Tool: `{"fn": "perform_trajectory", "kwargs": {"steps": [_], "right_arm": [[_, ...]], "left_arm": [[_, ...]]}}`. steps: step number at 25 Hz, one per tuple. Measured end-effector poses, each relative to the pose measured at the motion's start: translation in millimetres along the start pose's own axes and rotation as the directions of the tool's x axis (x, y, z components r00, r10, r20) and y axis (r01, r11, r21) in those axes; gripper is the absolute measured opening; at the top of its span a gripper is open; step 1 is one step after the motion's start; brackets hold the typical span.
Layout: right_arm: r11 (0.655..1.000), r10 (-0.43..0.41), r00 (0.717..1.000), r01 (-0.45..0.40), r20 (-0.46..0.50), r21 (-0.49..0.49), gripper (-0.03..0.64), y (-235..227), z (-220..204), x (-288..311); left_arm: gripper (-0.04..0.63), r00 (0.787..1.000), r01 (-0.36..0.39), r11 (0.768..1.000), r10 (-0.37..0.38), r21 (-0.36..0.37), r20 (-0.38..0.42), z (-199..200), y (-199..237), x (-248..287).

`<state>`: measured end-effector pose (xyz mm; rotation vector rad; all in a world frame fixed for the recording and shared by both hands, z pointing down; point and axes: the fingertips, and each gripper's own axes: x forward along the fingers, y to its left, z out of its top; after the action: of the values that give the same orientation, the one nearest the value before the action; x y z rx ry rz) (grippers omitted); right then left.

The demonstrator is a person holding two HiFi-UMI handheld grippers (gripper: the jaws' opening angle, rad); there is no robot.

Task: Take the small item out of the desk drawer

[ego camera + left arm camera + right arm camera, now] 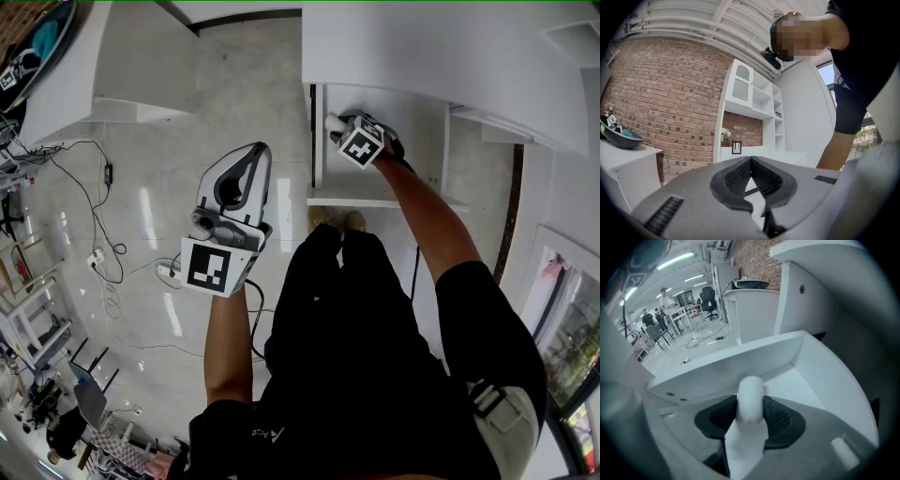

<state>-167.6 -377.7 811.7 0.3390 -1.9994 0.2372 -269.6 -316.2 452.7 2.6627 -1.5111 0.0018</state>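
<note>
My right gripper (750,409) is shut on a small white rounded item (750,398), which stands up between the dark pads. It hangs over the open white desk drawer (811,380), whose inner walls and floor show behind it. In the head view the right gripper (339,127) reaches into the same drawer (417,141) under the desk top, the white item (332,120) at its tip. My left gripper (255,155) is held out over the floor to the left of the drawer, shut and holding nothing. The left gripper view shows its pads (740,176) meeting at the tips.
Cables (94,187) and a power strip (169,272) lie on the pale floor at left. A second white desk (112,66) stands at the back left with a dark bowl (37,42) on it. The person's shoes (339,219) are just in front of the drawer.
</note>
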Motion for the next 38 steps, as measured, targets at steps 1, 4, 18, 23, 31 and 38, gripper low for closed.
{"fn": "perform_trajectory", "kwargs": {"steps": [1, 4, 18, 23, 31, 38], "right_arm": [[1.000, -0.001, 1.000, 0.001, 0.004, 0.000, 0.176, 0.1, 0.9, -2.9], [1.000, -0.009, 0.999, 0.009, 0.036, 0.007, 0.173, 1.7, 10.3, -18.0], [0.987, -0.148, 0.889, 0.108, 0.434, 0.117, 0.172, 3.1, 66.5, -223.0], [0.980, -0.196, 0.790, 0.131, 0.581, 0.153, 0.172, 9.3, 77.3, -310.5], [0.974, -0.223, 0.595, 0.171, 0.773, 0.149, 0.172, 39.8, 87.9, -450.0], [0.962, -0.246, 0.393, 0.211, 0.886, 0.173, 0.170, 51.0, 88.1, -542.8]], "left_arm": [[0.000, 1.000, 0.002, 1.000, -0.002, 0.000, -0.002, -0.7, -0.5, -0.5], [0.000, 1.000, 0.010, 1.000, -0.010, 0.002, -0.002, -0.4, -1.2, -0.8], [0.000, 0.994, 0.106, 0.994, -0.106, 0.004, 0.037, 43.8, -51.4, 35.9], [0.000, 0.990, 0.142, 0.990, -0.142, 0.021, 0.024, 65.3, -84.7, 50.7], [0.000, 0.980, 0.184, 0.982, -0.187, 0.040, 0.068, 122.0, -151.0, 67.2], [0.000, 0.971, 0.201, 0.978, -0.207, 0.060, 0.118, 162.4, -196.3, 74.1]]}}
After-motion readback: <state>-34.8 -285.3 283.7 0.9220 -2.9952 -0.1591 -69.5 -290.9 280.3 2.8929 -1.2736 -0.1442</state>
